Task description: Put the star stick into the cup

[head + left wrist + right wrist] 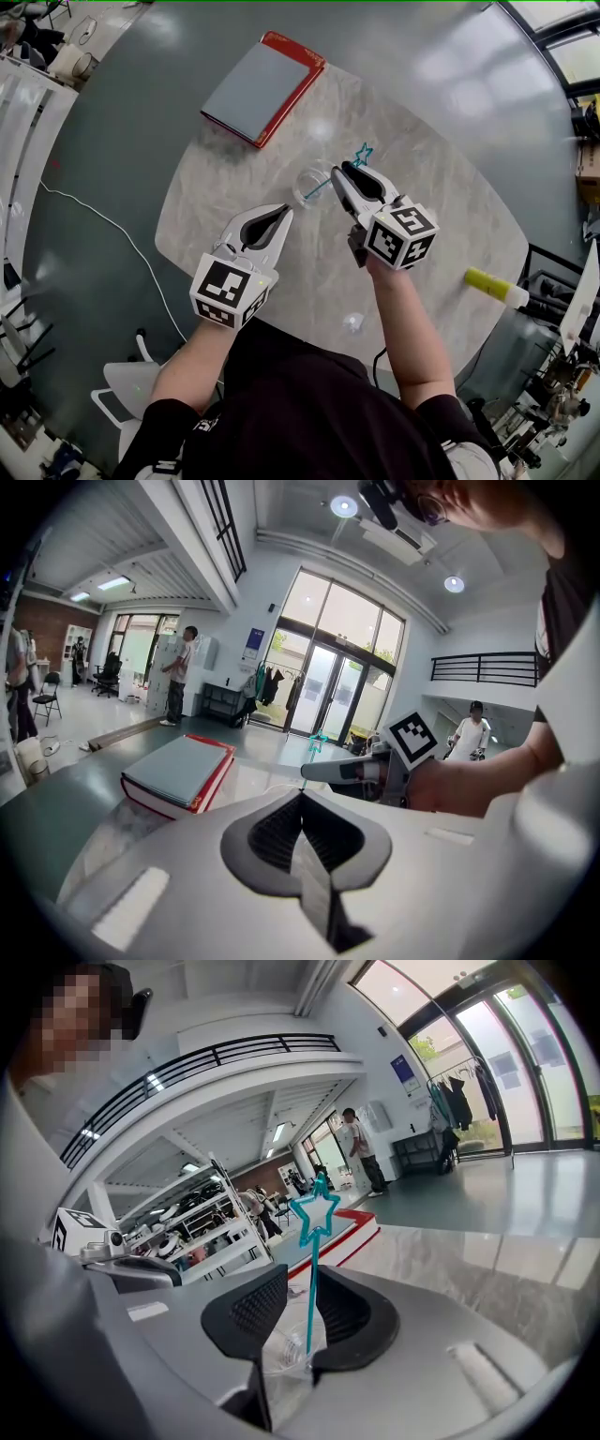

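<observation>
**A:** Status of the right tool [341, 169]?

**B:** Jaws standing apart, just right of centre in the head view, over the pale marbled counter [441, 197]. Not clamped on anything.

**A:** And the star stick [311, 1279]?

**B:** Upright between those parted jaws in the right gripper view, star on top. Closer to the right-hand pad, with a clear gap on its left side. Lower end down inside the clear cup [279, 1358].

**A:** Cup where?

**B:** On the counter, just left of the right tool's tips in the head view. Stick leaning out of it toward the upper right of the frame.

**A:** Left tool [284, 214]?

**B:** Lower left of centre, jaws brought together. Tips near the cup but apart from it.

**A:** Anything else on there?

**B:** Grey book [262, 86] with a red edge at the counter's upper left, well apart from the cup. Yellow cylinder [495, 286] lying near the right edge.
</observation>
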The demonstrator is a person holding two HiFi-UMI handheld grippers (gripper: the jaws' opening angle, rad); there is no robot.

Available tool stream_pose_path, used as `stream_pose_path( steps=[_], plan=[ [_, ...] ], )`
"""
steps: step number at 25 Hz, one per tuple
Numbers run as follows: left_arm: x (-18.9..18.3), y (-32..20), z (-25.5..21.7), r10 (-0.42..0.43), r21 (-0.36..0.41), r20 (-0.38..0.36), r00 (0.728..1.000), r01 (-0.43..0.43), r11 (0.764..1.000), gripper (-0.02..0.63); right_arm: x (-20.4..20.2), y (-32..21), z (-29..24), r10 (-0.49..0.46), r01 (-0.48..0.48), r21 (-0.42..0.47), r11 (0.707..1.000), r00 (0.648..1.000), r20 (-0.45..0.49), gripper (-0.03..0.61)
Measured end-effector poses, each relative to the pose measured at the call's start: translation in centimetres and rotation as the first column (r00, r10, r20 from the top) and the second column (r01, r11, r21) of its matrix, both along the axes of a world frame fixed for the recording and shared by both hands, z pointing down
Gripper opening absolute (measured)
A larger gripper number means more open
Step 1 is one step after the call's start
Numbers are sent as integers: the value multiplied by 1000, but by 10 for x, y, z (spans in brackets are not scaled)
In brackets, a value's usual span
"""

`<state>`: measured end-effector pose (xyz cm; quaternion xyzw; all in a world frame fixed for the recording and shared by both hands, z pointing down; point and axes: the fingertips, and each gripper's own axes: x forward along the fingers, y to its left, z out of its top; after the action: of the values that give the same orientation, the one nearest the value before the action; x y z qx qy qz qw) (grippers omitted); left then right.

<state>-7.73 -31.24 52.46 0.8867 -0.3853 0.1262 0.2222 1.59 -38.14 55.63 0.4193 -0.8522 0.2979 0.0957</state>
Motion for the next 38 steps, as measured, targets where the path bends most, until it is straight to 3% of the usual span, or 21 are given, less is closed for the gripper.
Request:
stream_pose_path(
  steps=[16, 29, 38],
  plan=[
    [1, 3, -3, 13, -6, -15, 1000, -13, 1000, 3, 9, 14, 4, 40, -40, -43, 998, 999, -6, 218],
    [6, 18, -32, 7, 50, -11, 1000, -6, 999, 3, 28, 42, -25, 64, -64, 4, 998, 998, 17, 209],
    [15, 57, -69, -30, 90, -3, 1000, 31, 995, 3, 31, 90, -86, -7, 7, 153, 988, 1000, 4, 136]
  ],
)
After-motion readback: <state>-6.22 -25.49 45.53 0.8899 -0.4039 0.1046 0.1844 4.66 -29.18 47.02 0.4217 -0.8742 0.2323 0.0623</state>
